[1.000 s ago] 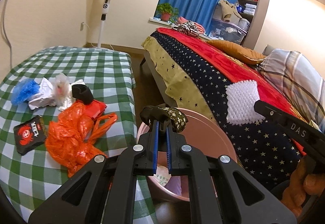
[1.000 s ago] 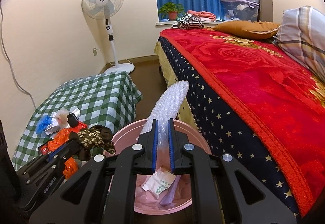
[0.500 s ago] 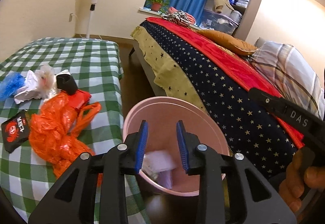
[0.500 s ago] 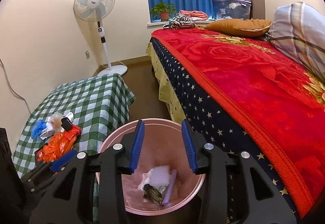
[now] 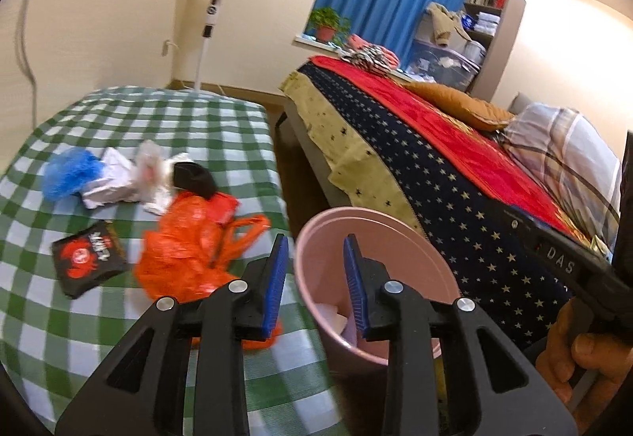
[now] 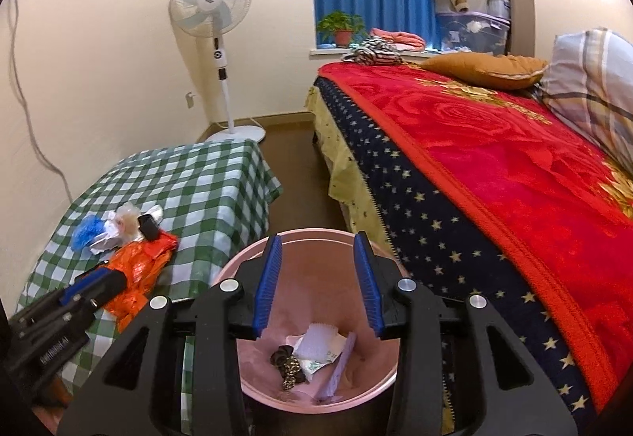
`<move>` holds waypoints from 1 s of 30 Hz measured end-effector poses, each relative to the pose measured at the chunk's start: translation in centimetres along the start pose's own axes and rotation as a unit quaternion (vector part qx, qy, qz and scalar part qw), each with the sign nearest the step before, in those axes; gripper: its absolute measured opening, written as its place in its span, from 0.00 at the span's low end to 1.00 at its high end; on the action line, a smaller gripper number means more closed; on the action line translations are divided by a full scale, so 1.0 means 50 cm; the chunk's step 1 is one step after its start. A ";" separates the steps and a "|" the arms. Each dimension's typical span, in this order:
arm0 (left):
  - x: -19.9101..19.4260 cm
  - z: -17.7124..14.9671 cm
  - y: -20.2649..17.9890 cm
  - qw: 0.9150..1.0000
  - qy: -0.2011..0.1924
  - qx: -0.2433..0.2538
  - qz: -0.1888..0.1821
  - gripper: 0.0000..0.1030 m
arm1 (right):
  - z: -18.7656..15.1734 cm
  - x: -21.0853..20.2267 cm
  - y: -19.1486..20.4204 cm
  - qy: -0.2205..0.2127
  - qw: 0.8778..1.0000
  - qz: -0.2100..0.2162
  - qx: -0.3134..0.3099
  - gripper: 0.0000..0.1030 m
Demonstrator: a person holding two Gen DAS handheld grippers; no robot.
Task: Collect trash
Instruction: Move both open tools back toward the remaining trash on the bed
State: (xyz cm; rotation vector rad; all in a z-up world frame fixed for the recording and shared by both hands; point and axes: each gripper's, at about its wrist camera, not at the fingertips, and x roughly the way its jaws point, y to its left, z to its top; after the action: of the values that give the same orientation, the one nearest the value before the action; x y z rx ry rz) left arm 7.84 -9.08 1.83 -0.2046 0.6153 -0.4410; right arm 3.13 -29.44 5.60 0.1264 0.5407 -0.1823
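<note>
Both grippers hang over the pink bin (image 6: 316,321) that stands on the floor between the checked table (image 5: 190,127) and the bed (image 6: 494,175). The right gripper (image 6: 319,285) has its blue pads parted, nothing between them, and sits right above the bin's mouth. Down in the bin lie white paper, a dark patterned scrap (image 6: 287,361) and a pale lilac strip. The left gripper (image 5: 316,283) is parted too and empty, straddling the bin's near rim by the table edge. On the table lie the orange bag (image 5: 190,254), a black packet (image 5: 89,258), a blue wad (image 5: 69,173) and crumpled white wrappers (image 5: 118,182).
</note>
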 end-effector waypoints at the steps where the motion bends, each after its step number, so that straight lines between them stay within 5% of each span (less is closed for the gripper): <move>1: -0.008 0.002 0.010 1.000 -0.003 -0.005 0.004 0.28 | -0.002 -0.001 0.006 0.000 1.000 0.003 -0.003 0.38; 10: -0.054 0.001 0.080 0.999 -0.018 -0.021 0.032 0.17 | -0.006 0.000 0.078 0.003 0.999 0.051 -0.015 0.38; 24: -0.089 -0.019 0.224 0.988 -0.021 -0.085 0.126 0.16 | -0.052 0.064 0.225 0.056 0.985 0.149 -0.065 0.38; 30: -0.090 -0.025 0.269 0.982 -0.023 -0.107 0.157 0.16 | -0.075 0.110 0.279 0.092 0.977 0.179 -0.071 0.47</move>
State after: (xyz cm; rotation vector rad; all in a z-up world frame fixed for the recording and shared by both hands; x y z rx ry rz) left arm 8.34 4.82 -1.08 -0.3157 0.6367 -0.0649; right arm 8.77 -15.95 0.53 0.1000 0.7041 0.2226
